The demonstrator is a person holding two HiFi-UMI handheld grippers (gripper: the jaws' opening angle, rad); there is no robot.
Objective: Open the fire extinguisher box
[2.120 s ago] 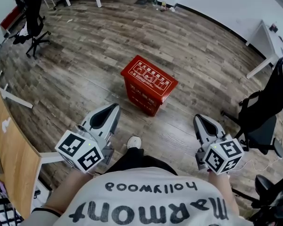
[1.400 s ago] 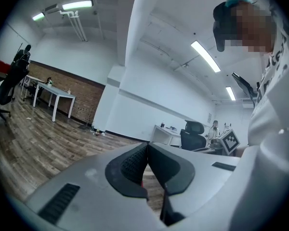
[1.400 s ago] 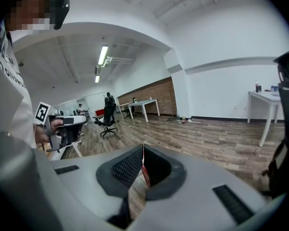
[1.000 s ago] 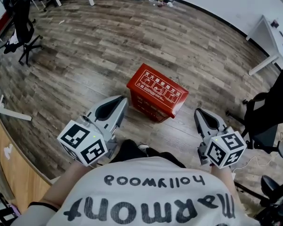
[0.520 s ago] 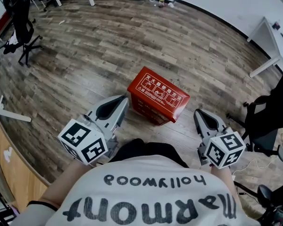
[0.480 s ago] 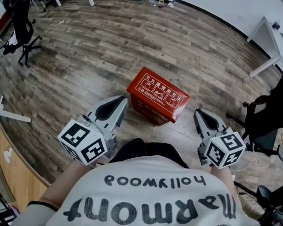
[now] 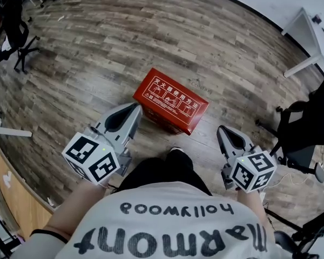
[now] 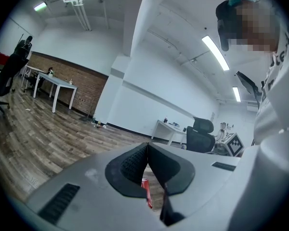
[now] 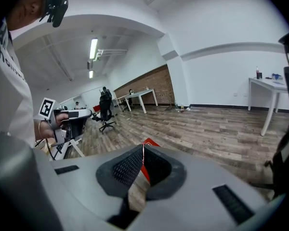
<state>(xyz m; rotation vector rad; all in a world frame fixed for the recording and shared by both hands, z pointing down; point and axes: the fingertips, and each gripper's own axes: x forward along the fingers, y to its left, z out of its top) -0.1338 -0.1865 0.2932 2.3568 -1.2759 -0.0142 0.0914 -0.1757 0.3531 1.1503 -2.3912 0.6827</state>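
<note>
Fire extinguisher box (image 7: 170, 100): lid print too small to read, can't make out a latch. In the left gripper (image 8: 147, 145) view its own body blocks the box, only a red sliver shows below the fingers (image 8: 132, 165). Same for the right gripper (image 9: 143, 147). Office chair (image 7: 302, 128) and white desk (image 7: 305, 39) are cut off at the right edge. Shirt (image 7: 173, 225) hides the floor nearest the person.

left gripper (image 7: 135, 111) held low at the person's left, fingers (image 8: 135, 163) closed together, empty. right gripper (image 7: 222, 131) at the right, angled downward, fingers (image 9: 130, 166) closed, empty.
</note>
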